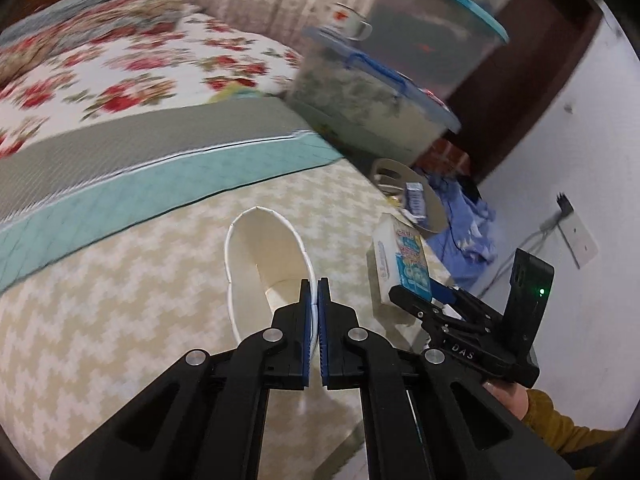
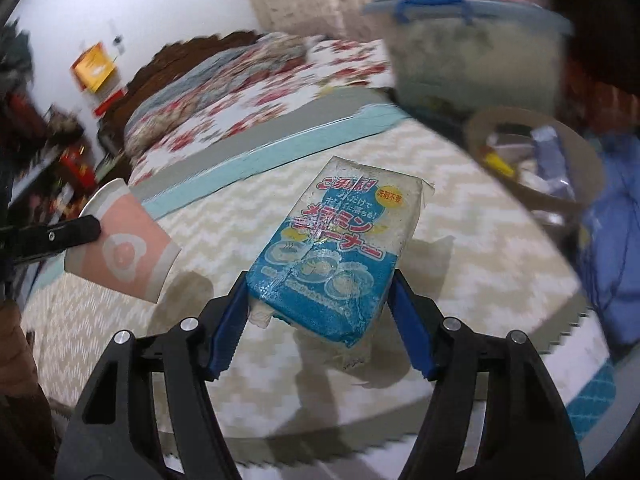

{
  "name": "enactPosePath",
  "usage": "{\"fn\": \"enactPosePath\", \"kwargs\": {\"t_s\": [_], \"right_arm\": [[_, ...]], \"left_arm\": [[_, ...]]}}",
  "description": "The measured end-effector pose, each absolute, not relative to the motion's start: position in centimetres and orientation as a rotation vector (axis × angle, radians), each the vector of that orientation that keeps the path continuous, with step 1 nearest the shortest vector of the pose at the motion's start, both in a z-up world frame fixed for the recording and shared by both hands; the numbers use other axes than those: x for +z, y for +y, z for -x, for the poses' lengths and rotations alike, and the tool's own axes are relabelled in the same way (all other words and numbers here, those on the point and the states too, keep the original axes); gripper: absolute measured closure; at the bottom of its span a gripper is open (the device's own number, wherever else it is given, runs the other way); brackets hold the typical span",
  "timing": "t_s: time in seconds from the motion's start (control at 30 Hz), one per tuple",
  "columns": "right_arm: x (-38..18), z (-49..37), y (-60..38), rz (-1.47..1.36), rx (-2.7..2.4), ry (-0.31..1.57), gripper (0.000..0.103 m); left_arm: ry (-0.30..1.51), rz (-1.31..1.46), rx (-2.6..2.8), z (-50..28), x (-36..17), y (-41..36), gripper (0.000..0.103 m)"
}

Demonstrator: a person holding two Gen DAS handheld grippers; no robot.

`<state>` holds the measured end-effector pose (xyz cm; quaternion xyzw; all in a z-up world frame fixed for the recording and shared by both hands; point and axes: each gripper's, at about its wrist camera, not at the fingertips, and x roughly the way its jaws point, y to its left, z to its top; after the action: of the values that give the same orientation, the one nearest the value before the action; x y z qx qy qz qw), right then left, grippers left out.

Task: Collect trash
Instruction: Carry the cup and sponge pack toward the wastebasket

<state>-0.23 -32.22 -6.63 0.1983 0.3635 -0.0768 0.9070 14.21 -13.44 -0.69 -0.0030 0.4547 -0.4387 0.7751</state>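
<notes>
Paper cup (image 1: 266,268) sits pinched by its rim wall between your left gripper (image 1: 314,292) fingers, held above the patterned counter (image 1: 120,320), its base cut off behind the blue pads. Your right gripper (image 2: 316,308) has its fingers clamped on the sides of a blue-printed sponge packet (image 2: 332,248), whose near end hides the contact on both pads. Ahead and right of those fingers a cardboard bin (image 2: 536,160) holds blurred scraps you can't identify, and the lidded plastic tub (image 2: 472,56) behind it is smeared by motion.
</notes>
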Motion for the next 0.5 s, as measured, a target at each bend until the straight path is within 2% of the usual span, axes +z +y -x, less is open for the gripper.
{"fn": "enactPosePath", "kwargs": {"t_s": [0.33,0.5], "right_arm": [[-6.1,1.8,-41.6,-0.460,-0.266,0.678,0.034],[-6.0,-1.2,-48.0,-0.458,-0.303,0.673,0.034]], "left_arm": [[0.999,-0.123,-1.076,-14.2,-0.2,-25.4,0.100],[0.991,-0.205,-1.111,-15.1,0.4,-31.4,0.100]]}}
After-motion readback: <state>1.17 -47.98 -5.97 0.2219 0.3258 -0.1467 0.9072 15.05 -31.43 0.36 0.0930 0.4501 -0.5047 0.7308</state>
